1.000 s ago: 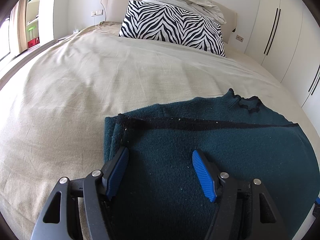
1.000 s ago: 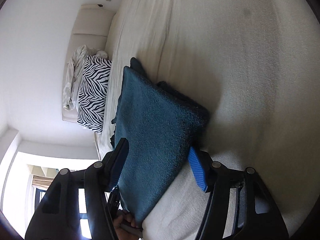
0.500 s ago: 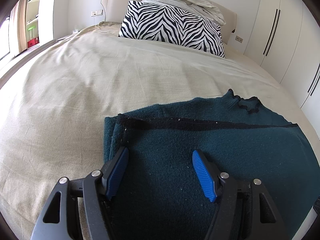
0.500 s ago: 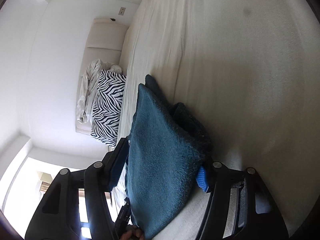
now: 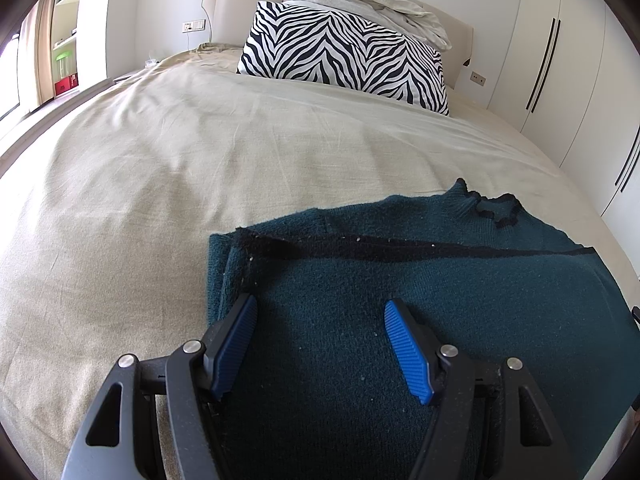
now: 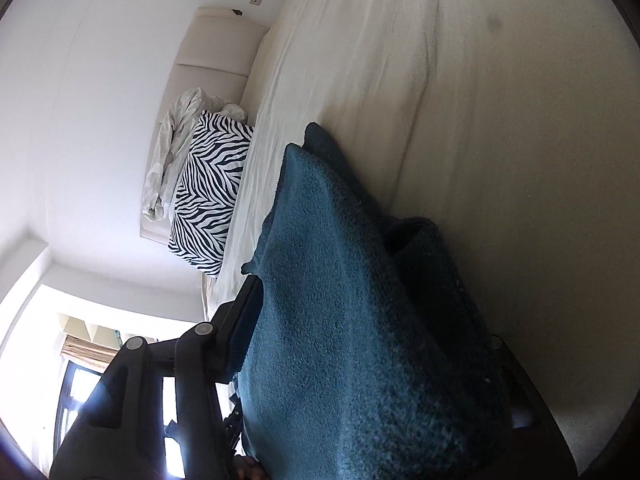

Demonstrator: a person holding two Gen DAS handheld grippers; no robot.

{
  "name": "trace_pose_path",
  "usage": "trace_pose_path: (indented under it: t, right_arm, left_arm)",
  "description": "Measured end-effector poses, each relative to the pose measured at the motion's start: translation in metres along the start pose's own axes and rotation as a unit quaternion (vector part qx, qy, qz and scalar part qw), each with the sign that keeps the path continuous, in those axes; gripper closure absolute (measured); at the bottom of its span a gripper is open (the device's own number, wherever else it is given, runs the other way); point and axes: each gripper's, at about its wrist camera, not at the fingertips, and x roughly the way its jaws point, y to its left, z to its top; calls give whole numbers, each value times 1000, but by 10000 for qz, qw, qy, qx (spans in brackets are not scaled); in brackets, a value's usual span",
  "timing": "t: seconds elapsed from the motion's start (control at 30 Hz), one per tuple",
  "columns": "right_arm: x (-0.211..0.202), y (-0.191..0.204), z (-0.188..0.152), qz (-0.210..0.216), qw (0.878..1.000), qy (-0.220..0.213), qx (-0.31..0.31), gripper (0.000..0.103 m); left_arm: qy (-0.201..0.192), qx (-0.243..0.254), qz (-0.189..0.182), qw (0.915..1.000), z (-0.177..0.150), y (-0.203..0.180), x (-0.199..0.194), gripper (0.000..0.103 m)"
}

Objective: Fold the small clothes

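We see a dark teal knitted sweater lying on a bed covered in a beige sheet, at the near end of the bed, well apart from the zebra-striped pillow that leans at the headboard. Taking the sweater as our landmark: a black seam line runs across it, its collar with black trim sits at its far right edge, and its left edge is folded over in layers. Our left gripper hovers over the sweater's near left part, its blue ribbed pads spread apart and pressing on nothing, so these tongs are released. Our right gripper is tilted on its side and has a raised fold of the same sweater between its fingers; its jaws are closing, the left finger lies against the cloth, and the other finger is hidden behind the fabric, so we cannot tell whether the tongs have clenched it yet. Behind the pillow rests a crumpled pale duvet. White wardrobe doors stand beyond the sweater's right side. No brand, label or readable writing is visible anywhere.
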Motion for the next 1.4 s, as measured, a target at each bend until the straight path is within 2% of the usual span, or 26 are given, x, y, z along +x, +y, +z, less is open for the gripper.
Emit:
trace_pose_path:
  t: [0.03, 0.07, 0.13, 0.17, 0.23, 0.4, 0.53, 0.6, 0.63, 0.7, 0.77, 0.8, 0.83, 0.9, 0.93, 0.97, 1.03, 1.1, 1.2, 1.27, 1.37, 1.4]
  right_arm:
    - [2, 1, 1, -29, 10000, 5, -62, 60]
    - [4, 2, 1, -94, 9998, 18, -178, 66]
    - [6, -1, 1, -252, 9992, 26, -301, 80]
    - [6, -6, 2, -282, 9993, 27, -251, 90]
    - [7, -11, 3, -223, 9996, -4, -172, 92]
    - [9, 15, -3, -599, 9961, -192, -614, 92]
    - [11, 65, -20, -872, 9836, -304, -1551, 92]
    - [19, 100, -44, -935, 9699, -246, -2236, 92]
    - [25, 119, -63, -943, 9586, -151, -2683, 92]
    - [41, 151, -115, -944, 9223, 196, -3742, 92]
    - [63, 165, -171, -984, 8758, 671, -4678, 92]
    - [74, 163, -192, -966, 8600, 918, -4926, 92]
    - [86, 158, -208, -1031, 8492, 1154, -5050, 92]
    - [99, 150, -231, -1223, 8278, 1213, -5339, 92]
    - [99, 150, -236, -1258, 8191, 1091, -5489, 92]
    - [99, 150, -238, -1291, 8154, 1043, -5546, 92]
    - [98, 152, -233, -1267, 8177, 1038, -5518, 92]
    - [94, 152, -231, -1272, 8180, 1015, -5517, 92]
    - [84, 157, -236, -1300, 8127, 860, -5615, 92]
    - [74, 165, -251, -1265, 7973, 619, -5869, 92]
    - [62, 168, -276, -1331, 7608, 364, -6342, 92]
    - [61, 168, -283, -1333, 7528, 360, -6436, 92]
  left_arm:
    - [-1, 0, 0, 10000, 0, 0, 0, 35]
    - [-1, 0, 0, 10000, 0, 0, 0, 35]
    - [-3, 0, -1, 10000, 0, 0, 0, 35]
    - [-3, -2, -4, 10000, 0, 0, 0, 35]
    - [-4, -1, -5, 10000, -1, 0, 0, 35]
    - [-12, -16, -28, 10000, -1, 1, -1, 35]
    - [-28, -70, -99, 9999, 2, 0, -2, 35]
    - [-40, -121, -166, 9998, 2, 1, -2, 35]
    - [-45, -162, -218, 9996, 3, 2, -3, 35]
    - [-47, -286, -389, 9988, 4, 8, -3, 33]
    - [-50, -491, -645, 9967, 5, 15, -5, 32]
    - [-33, -638, -797, 9948, 6, 20, -7, 31]
    - [10, -810, -969, 9920, 7, 25, -9, 31]
    - [122, -1227, -1307, 9837, 8, 38, -16, 31]
    - [170, -1423, -1452, 9790, 8, 43, -19, 31]
    - [218, -1597, -1589, 9741, 7, 47, -22, 31]
    - [318, -1983, -1830, 9624, 4, 52, -27, 29]
    - [382, -2269, -2033, 9517, 3, 51, -32, 20]
    - [532, -2378, -2181, 9450, 3, 38, -40, 16]
    - [668, -2517, -2280, 9382, -1, 33, -44, 12]
    - [888, -2724, -2488, 9252, -4, 28, -43, 10]
    - [969, -2714, -2523, 9238, -4, 24, -41, 10]
